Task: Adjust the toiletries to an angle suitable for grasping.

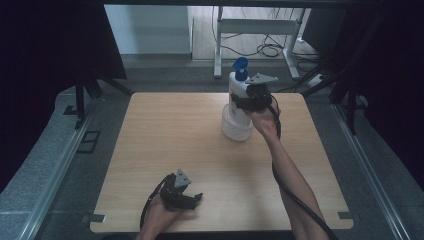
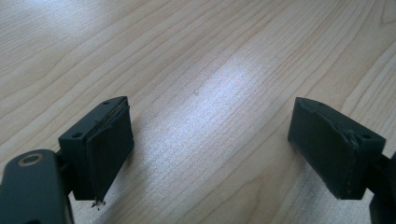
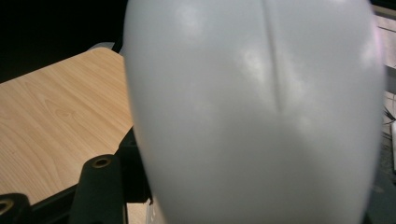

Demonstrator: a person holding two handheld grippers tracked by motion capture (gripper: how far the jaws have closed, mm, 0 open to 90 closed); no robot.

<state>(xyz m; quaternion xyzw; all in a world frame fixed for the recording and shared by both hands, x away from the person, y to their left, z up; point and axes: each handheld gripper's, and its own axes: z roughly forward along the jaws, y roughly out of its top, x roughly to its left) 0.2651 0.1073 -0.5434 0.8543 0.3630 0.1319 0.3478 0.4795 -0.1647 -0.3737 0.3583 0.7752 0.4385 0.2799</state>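
- The right gripper [image 1: 248, 98] has its fingers clamped around the upper body of the white bottle [image 1: 237, 117], which has a blue cap.
- The bottle stands upright at the far right of the bench [image 1: 165, 145], its white wall close up in the right gripper view.
- The left gripper [image 2: 210, 144] rests low at the near edge, fingers wide apart, nothing between them.

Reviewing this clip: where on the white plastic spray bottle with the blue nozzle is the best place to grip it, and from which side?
Probably the upper body of the white plastic spray bottle, below its blue nozzle, approached level from the near right, as the right gripper is clamped now. It stands upright and narrows there.
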